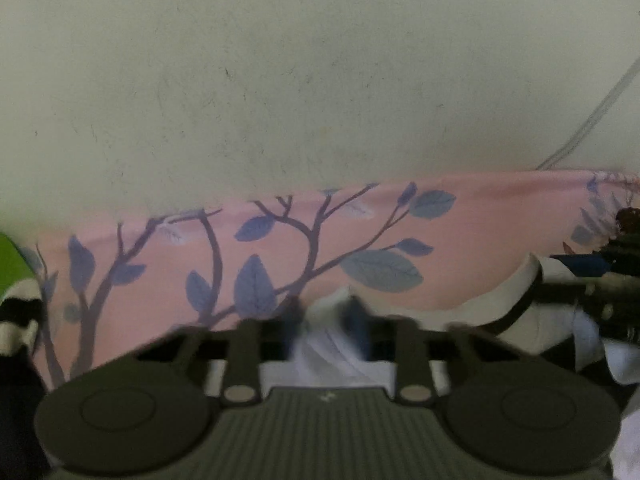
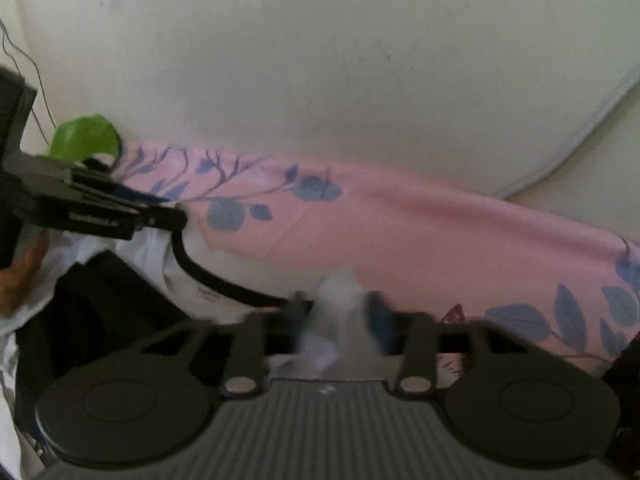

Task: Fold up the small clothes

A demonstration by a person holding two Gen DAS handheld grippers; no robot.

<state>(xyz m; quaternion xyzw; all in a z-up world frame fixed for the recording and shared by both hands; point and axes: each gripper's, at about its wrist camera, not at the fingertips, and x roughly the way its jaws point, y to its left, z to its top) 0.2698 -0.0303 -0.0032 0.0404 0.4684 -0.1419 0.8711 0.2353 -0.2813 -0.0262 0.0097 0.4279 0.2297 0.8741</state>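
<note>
Left tongs [image 1: 326, 320] and right tongs [image 2: 338, 312] both clamped on white garment [image 1: 332, 354]. Its black-trimmed edge runs sideways between them; pink leaf-print cloth [image 1: 280, 248] lies just beyond.

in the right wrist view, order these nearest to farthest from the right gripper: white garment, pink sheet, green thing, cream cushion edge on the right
1. White garment, pinched in the right gripper.
2. Pink sheet, just beyond the fingertips.
3. Green thing, far left, and cream cushion edge, far right: too close to call.
</note>
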